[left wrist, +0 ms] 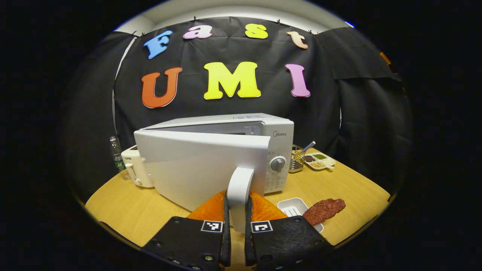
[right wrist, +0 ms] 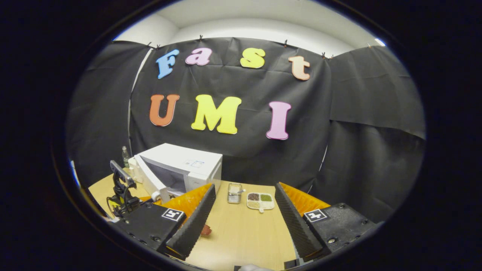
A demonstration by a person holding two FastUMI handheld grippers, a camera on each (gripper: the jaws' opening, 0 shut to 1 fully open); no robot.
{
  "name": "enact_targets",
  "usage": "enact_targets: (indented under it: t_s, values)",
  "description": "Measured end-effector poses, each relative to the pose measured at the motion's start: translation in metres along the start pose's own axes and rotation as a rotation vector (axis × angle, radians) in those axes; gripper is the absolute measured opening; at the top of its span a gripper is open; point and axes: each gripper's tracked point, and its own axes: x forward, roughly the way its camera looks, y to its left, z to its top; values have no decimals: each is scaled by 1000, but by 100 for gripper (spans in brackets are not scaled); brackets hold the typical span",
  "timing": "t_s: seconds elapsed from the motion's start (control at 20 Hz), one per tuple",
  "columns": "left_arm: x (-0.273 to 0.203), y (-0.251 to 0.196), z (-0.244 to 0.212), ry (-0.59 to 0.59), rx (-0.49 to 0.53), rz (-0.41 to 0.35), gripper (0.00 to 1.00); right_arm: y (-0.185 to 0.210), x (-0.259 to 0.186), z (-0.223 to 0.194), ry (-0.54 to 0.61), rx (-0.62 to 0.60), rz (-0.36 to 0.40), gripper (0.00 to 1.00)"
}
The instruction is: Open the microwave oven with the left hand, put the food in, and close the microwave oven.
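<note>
1. White microwave [left wrist: 241,150] on the table [left wrist: 124,210]; door [left wrist: 199,165] swung partly open, not yet wide.
2. Your left gripper [left wrist: 237,222] is clamped on the door handle [left wrist: 239,192], both fingers pressing its sides.
3. Food [left wrist: 324,210], a reddish-brown piece, lies on a small white tray [left wrist: 292,206] just right of the handle, untouched.
4. Your right gripper [right wrist: 243,222] hangs spread wide, holding nothing, well back from the microwave [right wrist: 180,169]; the red bit by its left finger is probably the food, partly hidden.
5. Judged progress: opening is underway. Left: finish the swing, load food, close door.
</note>
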Motion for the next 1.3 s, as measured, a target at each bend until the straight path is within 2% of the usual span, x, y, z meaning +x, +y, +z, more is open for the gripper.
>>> enact_targets:
  t_s: [0.05, 0.15, 0.2, 0.25, 0.35, 0.4, 0.45, 0.5, 0.55, 0.65, 0.7, 0.75, 0.8, 0.85, 0.9, 0.95, 1.0, 1.05, 1.3]
  values:
    - [-2, 4, -2, 8, -5, 5, 14, 4, -3, -1, 0, -4, 2, 96]
    - [-11, 15, -1, 8, 12, 44, 25, 9, -10, -1, -1, -11, 1, 96]
    - [-16, 22, 0, 2, 22, 59, 45, 11, -14, -1, -4, -11, 0, 96]
    - [-21, 25, 7, -22, 31, 61, 59, 13, -19, -1, -6, -9, 0, 96]
    - [-26, 29, 19, -58, 67, 49, 87, 16, -25, -3, -8, -14, -3, 96]
    - [-25, 32, 16, -47, 79, 48, 95, 18, -28, -3, -11, -12, -2, 96]
    - [-27, 34, 16, -52, 84, 46, 95, 19, -31, -4, -10, -9, -1, 100]
    - [-31, 38, 14, -49, 88, 50, 88, 21, -33, -6, -11, -2, 3, 100]
    - [-37, 41, 13, -44, 83, 55, 95, 24, -36, -5, -12, 7, 6, 100]
    - [-49, 49, 8, -29, 68, 67, 95, 30, -40, -7, -13, 25, 24, 100]
    - [-57, 53, 6, -22, 62, 74, 95, 34, -41, -9, -13, 30, 34, 96]
    - [-66, 59, 4, -14, 64, 83, 95, 37, -42, -9, -12, 34, 42, 96]
    - [-75, 65, 2, -9, 69, 93, 95, 42, -42, -9, -13, 38, 55, 100]
    - [-85, 72, 0, -1, 77, 108, 95, 49, -41, -11, -7, 41, 67, 100]
    - [-96, 82, 0, -7, 81, 120, 95, 55, -41, -11, -6, 45, 84, 96]
    - [-106, 90, 2, -13, 87, 133, 95, 62, -42, -11, -9, 49, 95, 100]
    - [-115, 99, 4, -19, 96, 146, 95, 68, -42, -11, -12, 53, 108, 100]
    - [-121, 109, 4, -15, 106, 159, 95, 74, -43, -13, -11, 58, 119, 96]
    - [-154, 150, -12, 6, 112, 222, 95, 106, -49, -26, 20, 89, 168, 96]
